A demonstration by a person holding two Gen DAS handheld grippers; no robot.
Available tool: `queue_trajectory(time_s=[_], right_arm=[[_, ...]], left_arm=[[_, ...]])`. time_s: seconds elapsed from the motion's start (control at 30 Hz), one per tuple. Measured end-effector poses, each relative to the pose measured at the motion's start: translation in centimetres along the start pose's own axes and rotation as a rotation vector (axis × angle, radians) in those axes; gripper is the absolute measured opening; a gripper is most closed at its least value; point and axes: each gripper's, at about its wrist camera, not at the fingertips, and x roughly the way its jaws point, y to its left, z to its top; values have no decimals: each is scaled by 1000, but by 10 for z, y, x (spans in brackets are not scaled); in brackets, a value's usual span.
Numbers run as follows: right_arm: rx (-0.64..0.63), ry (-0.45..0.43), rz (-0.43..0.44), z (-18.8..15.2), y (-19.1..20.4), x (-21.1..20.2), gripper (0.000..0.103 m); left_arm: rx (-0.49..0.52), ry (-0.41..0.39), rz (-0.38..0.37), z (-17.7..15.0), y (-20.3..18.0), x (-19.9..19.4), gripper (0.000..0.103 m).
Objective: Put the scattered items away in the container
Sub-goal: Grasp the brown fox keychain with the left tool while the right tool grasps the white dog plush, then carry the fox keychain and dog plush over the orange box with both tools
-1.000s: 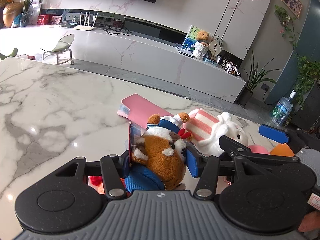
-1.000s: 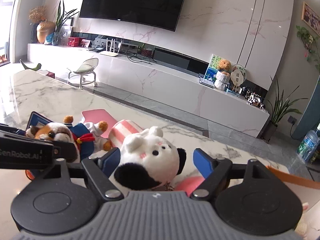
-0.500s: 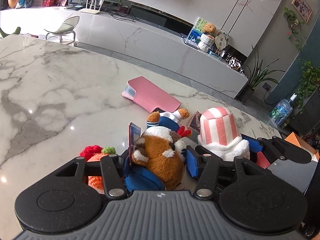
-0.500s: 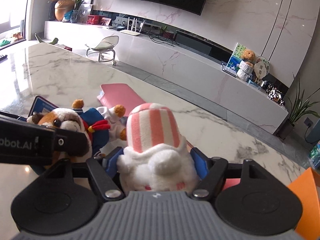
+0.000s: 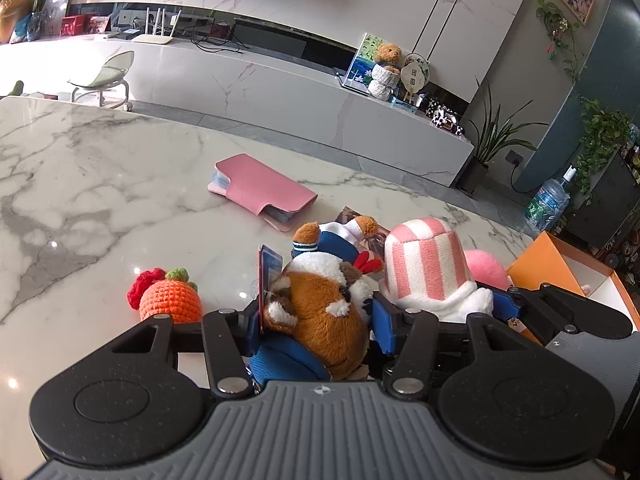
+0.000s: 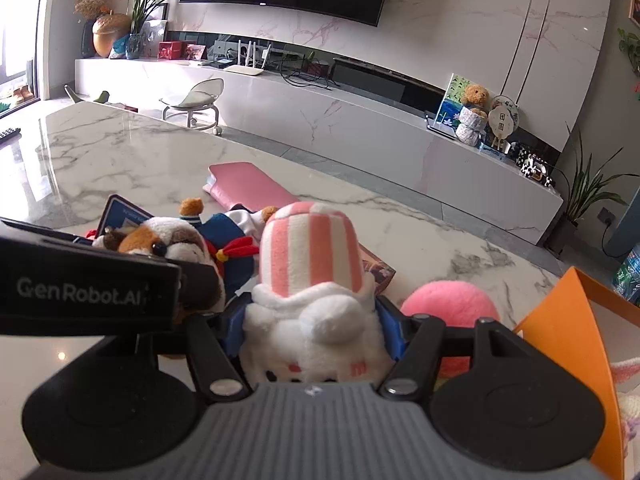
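On the counter (image 5: 100, 184), two plush toys are clamped in the hand-held grippers, the left hand-held gripper (image 5: 316, 316) on the brown dog (image 5: 320, 308), the right hand-held gripper (image 6: 312, 324), whose jaws have just been closing, on the striped-hat plush (image 6: 312, 280); nothing is yet carried to the orange box (image 5: 560, 268), and the pink case (image 5: 260, 192) and knitted carrot (image 5: 168, 300) are left.

Left claw (image 5: 318, 316): matte black linkage arms, silver pivot screws, blue pads, ribbed grey housing flanked by round black discs. Right claw (image 6: 314, 326) matches it; white "GenRobot.AI" lettering shows on a black arm.

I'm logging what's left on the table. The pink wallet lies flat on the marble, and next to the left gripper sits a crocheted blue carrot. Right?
Not quite: the crocheted carrot is orange, not blue, as the left wrist view shows. The pink wallet does lie flat on the marble, and the carrot does sit beside the left gripper.
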Motion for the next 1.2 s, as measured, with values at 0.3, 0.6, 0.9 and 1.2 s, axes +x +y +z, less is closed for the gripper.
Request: queue_trajectory(time_s=[0.3, 0.6, 0.9, 1.2], right_arm=[[77, -35, -32, -7, -6, -58, 66], [118, -119, -52, -14, -16, -126, 66], [146, -189, -96, -30, -37, -185, 67], [238, -226, -174, -53, -82, -226, 67]], left_arm=[[48, -53, -2, 0, -26, -42, 60], [111, -95, -15, -14, -58, -87, 60], [159, -131, -37, -19, -92, -119, 61], [247, -158, -81, -26, -145, -132, 61]])
